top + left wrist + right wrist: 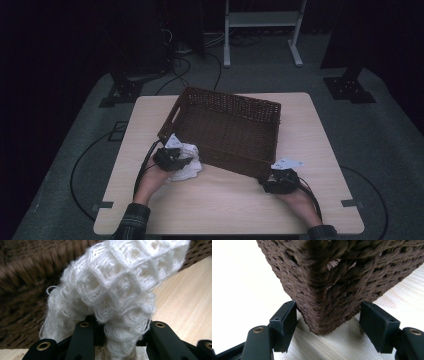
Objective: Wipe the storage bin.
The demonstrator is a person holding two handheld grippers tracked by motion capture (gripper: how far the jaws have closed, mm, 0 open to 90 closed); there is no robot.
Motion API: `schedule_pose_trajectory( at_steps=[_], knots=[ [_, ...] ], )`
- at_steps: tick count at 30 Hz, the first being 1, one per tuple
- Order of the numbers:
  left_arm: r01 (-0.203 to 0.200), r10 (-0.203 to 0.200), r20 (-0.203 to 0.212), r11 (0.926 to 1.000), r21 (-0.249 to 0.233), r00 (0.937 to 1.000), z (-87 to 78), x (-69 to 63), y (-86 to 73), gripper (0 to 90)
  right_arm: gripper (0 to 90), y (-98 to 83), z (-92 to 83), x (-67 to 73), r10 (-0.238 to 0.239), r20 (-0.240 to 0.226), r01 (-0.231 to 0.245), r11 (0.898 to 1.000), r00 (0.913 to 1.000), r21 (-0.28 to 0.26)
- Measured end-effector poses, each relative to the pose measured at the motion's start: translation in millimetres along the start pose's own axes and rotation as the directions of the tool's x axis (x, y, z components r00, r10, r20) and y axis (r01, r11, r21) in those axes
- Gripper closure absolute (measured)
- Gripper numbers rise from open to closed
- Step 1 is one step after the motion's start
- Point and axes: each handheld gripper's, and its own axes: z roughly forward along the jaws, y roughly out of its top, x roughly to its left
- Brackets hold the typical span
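A white waffle-knit cloth (pixel 120 285) is bunched between the jaws of my left gripper (pixel 121 325), which is shut on it. In the high view this gripper (pixel 172 157) and the cloth (pixel 190 167) sit on the table just in front of the near left wall of a dark brown wicker basket (pixel 227 100). The basket stands skewed on the table. My right gripper (pixel 280 177) is at its near right corner. In the right gripper view that basket corner (pixel 332 277) fills the gap of the gripper (pixel 325 312), both pads pressing against its woven sides.
The light wooden table (pixel 225 205) has bare room in front of the basket and along its left and right edges. Beyond it lie black cables (pixel 185 65), black stand bases (pixel 350 87) and a white frame (pixel 262 20) on the grey floor.
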Motion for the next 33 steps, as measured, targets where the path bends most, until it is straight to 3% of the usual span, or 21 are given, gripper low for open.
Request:
schedule_pose_trajectory(
  at_steps=[16, 22, 33],
  knots=[
    [-0.036, 0.038, 0.013, 0.9943, -0.100, 0.9992, -24.7, -14.5, 20.2, 68.1, 30.1, 0.0, 0.0, -0.1, -0.001, 0.000, 0.001, 1.000, 1.0000, 0.001],
    [-0.030, 0.032, 0.022, 0.9948, -0.097, 0.9992, -20.4, -14.2, 18.7, 68.1, 30.1, 0.0, 0.0, -0.1, -0.001, 0.000, 0.001, 1.000, 1.0000, 0.001],
    [-0.027, 0.028, 0.037, 0.9992, -0.028, 0.9989, 0.7, -14.0, 10.6, 68.0, 30.1, 0.0, 0.0, 0.1, 0.001, 0.000, -0.001, 1.000, 1.0000, 0.000]
  ],
)
